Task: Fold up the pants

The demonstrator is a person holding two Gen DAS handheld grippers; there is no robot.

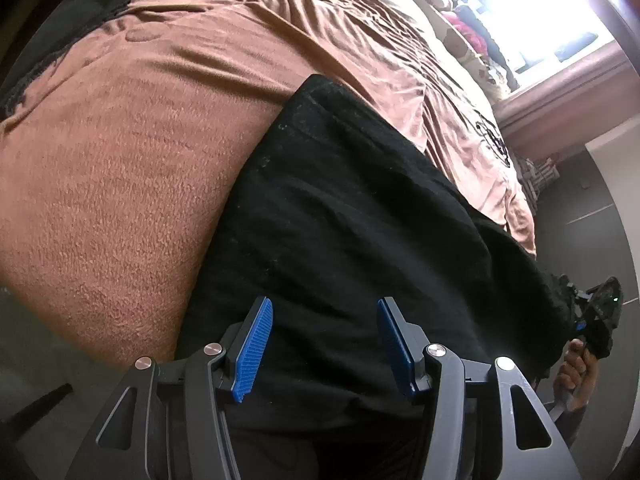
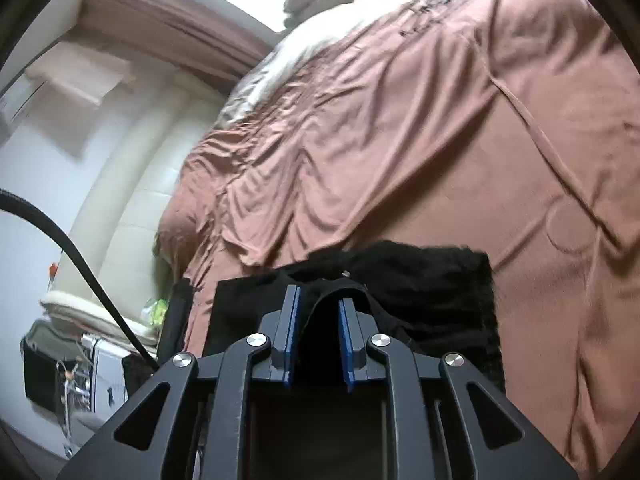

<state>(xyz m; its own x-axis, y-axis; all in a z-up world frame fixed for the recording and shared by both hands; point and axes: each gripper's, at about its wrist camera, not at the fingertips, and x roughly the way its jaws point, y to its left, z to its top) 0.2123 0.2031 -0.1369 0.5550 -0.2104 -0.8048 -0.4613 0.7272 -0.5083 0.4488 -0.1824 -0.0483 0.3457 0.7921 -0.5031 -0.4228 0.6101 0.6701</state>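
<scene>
Spread wide across the room: a bed (image 1: 120, 184) under a brown cover, fuzzy and napped on the near side, smoother and rumpled into long creases toward the bright window (image 1: 532, 4). Laid on that cover near the bed's edge, black pants (image 1: 340, 216), soft, matte and lint-flecked, lying as one flat dark slab with a squared far corner. Judged partway folded, already doubled into a compact panel, with at least one more fold and a smoothing apparently left. Hovering over the near end of the cloth, the left gripper (image 1: 326, 344), blue ribbed pads parted and nothing caught between them, fabric merely lying beneath. At the panel's other side, the right gripper (image 2: 319, 330), narrowed around a raised fold of the black cloth, pinching it into a small tent between the flat blue pads. Seen small at the edge of the left view, a hand (image 1: 572, 376) on that gripper's handle. Trailing off to one side, a black cable (image 2: 80, 260).
</scene>
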